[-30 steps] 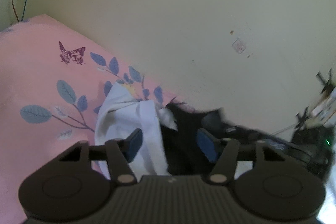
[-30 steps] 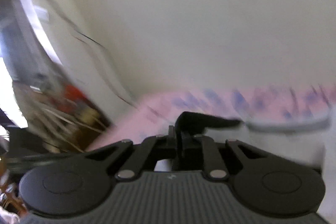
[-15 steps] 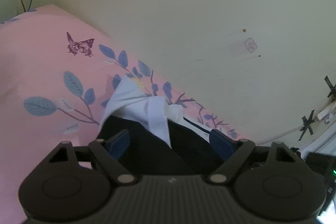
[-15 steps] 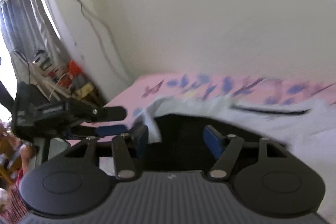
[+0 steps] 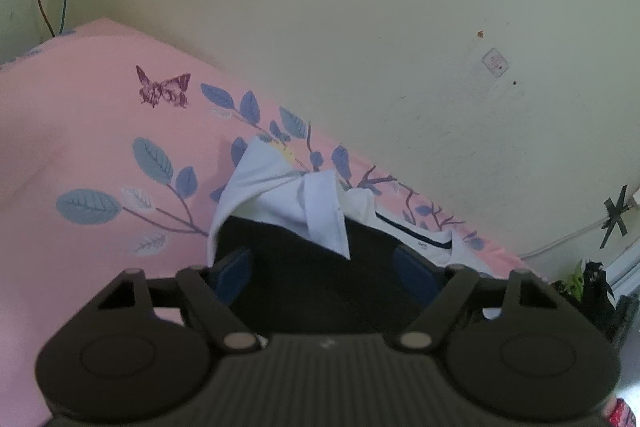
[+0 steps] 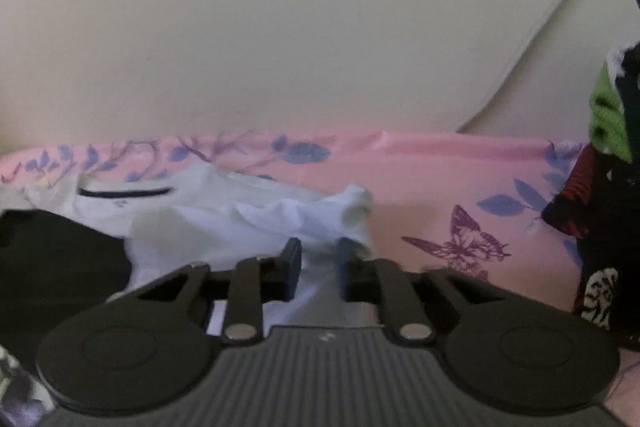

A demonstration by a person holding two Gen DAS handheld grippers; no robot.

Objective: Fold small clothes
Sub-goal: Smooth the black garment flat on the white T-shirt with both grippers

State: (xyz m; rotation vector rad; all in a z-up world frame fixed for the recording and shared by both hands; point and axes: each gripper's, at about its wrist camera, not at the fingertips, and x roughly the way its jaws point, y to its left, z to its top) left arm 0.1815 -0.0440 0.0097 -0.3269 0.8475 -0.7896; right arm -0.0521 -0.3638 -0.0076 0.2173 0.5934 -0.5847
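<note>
Your left claw (image 5: 326, 269) tips downward over the pink bedsheet (image 5: 80, 147), and its jaws stand wide after closing in a little; the black garment (image 5: 304, 267) fills the lower centre of the left wrist frame between the blue pads (image 5: 234, 273), which do not press on it. The white shirt (image 5: 280, 195) lies crumpled just above the black cloth at mid-frame, one white flap draped over the black fabric.

Your right claw (image 6: 319, 261) also pitches down toward the bed, low in its frame. Its jaws have just been closing and now stand narrow, with a fold of the white shirt (image 6: 240, 223) between them; blur hides whether the pads pinch it. The black garment (image 6: 52, 251) sits at the left edge of that frame
</note>
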